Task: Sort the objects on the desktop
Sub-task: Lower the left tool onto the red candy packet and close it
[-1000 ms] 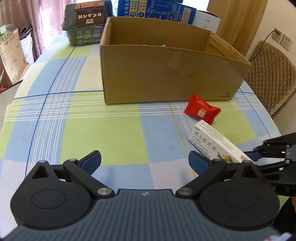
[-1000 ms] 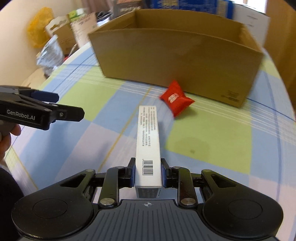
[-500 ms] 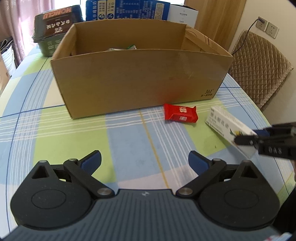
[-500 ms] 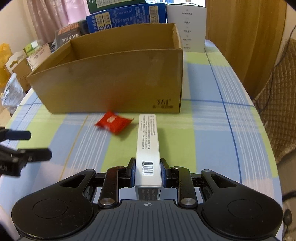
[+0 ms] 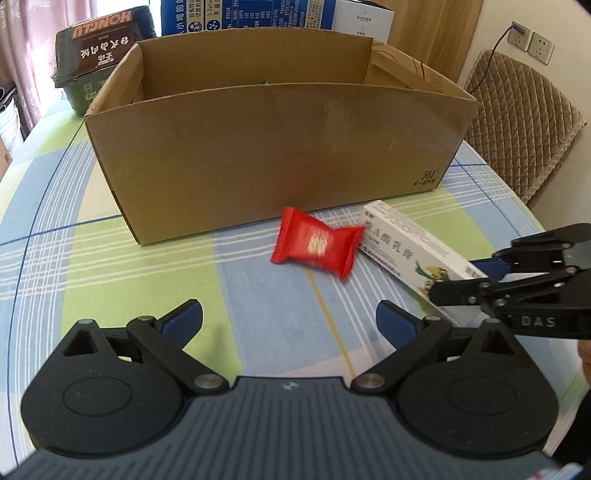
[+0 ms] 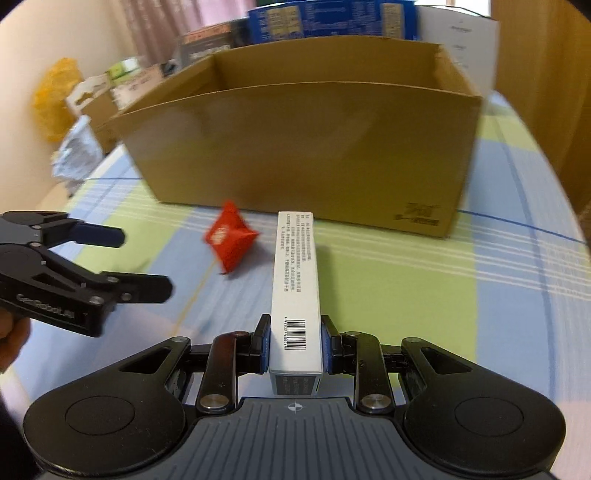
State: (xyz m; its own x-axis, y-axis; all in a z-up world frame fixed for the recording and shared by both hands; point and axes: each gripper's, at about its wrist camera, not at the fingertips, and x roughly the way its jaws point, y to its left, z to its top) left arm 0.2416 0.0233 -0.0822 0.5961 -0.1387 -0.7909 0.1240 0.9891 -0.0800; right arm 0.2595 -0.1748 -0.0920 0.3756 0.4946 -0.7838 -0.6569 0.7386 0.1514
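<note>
My right gripper [image 6: 294, 341] is shut on a long white medicine box [image 6: 295, 280], which sticks out ahead toward the cardboard box [image 6: 306, 147]. In the left wrist view the same white box [image 5: 406, 251] shows at the right, held just above the cloth by that gripper [image 5: 480, 275]. A red candy packet [image 5: 317, 245] lies on the checked tablecloth in front of the cardboard box [image 5: 273, 155], its right end next to the white box's tip. My left gripper [image 5: 289, 318] stands open and empty, a short way before the red packet [image 6: 231, 238].
Behind the open cardboard box stand a dark green food pack [image 5: 92, 55], blue cartons [image 5: 236, 14] and a white carton [image 5: 364, 18]. A quilted chair [image 5: 517, 122] sits off the table's right edge. Bags and cartons [image 6: 74, 122] are piled past the left edge.
Both grippers have come closer to the cardboard box and the red packet, and both views have swung sideways. The right gripper keeps hold of the white box; the left stays open.
</note>
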